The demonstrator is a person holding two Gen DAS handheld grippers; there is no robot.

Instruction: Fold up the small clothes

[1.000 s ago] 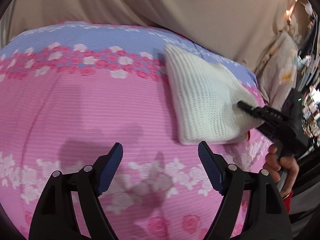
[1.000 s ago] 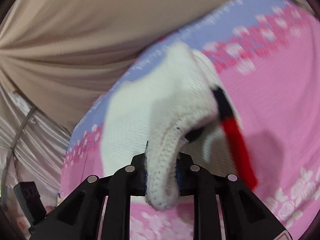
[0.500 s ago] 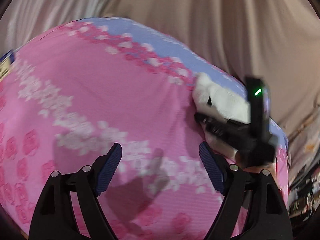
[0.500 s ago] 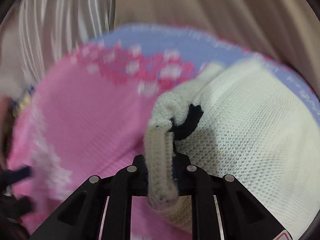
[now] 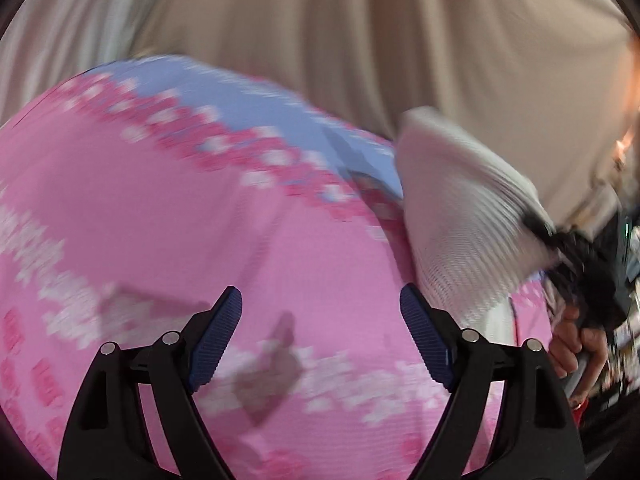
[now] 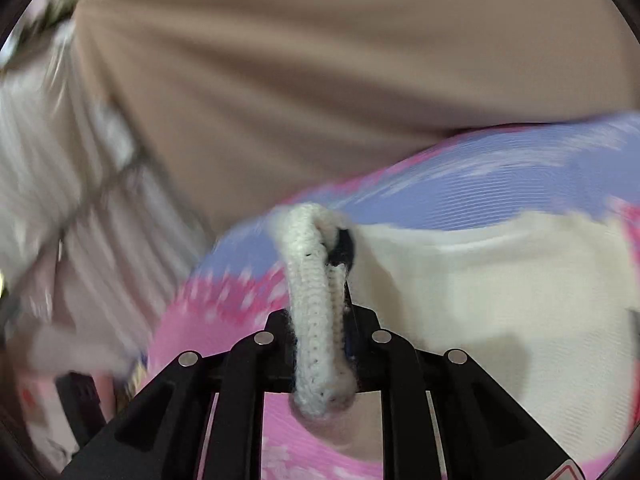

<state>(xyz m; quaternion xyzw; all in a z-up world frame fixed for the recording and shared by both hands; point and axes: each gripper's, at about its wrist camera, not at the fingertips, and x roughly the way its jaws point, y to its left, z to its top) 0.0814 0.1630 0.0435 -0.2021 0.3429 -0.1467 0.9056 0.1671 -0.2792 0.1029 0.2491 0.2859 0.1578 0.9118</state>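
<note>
The right gripper [image 6: 320, 360] pinches the knit [image 6: 480, 300] by its thick rolled edge, lifting it off the pink sheet [image 5: 200, 240]. Soft, light, probably stretchy; that hem suits gripping. The left gripper [image 5: 320, 336] hovers spread, empty.

Even indoor light; motion blur smears the bedspread [image 5: 168, 216] in both views. Soft gripper shadows fall on it; fisheye edges darken and bend.
</note>
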